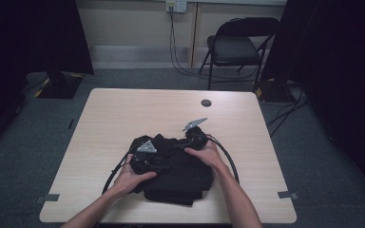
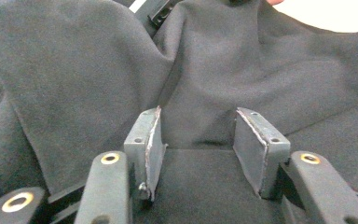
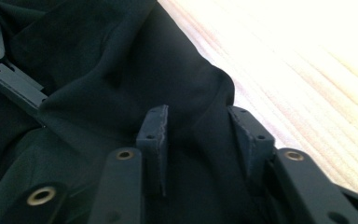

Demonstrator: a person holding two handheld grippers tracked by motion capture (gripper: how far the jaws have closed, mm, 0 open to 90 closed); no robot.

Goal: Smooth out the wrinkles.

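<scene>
I see the pale wooden table (image 1: 123, 114) as the largest thing here, bare over most of its top, with a small dark round disc (image 1: 206, 102) set near its far edge. Behind it stands a black folding chair (image 1: 235, 47) by the wall. On the near half of the table lies the black soft fabric garment (image 1: 180, 175), bunched into a rough heap, its near part looking folded over in layers while the far part is rumpled. My left gripper (image 1: 145, 161) rests on the garment's left side; in the left gripper view its jaws stand wide apart over the cloth with a raised fold running up between them, nothing pinched. My right gripper (image 1: 195, 137) sits at the garment's far right edge, next to bare wood; in the right gripper view its jaws are likewise spread, with a ridge of cloth between them but not clamped. I judge the folding only partly done: the near layers are stacked, the far portion needs gathering and flattening. I can read no brand, label or writing anywhere.
</scene>
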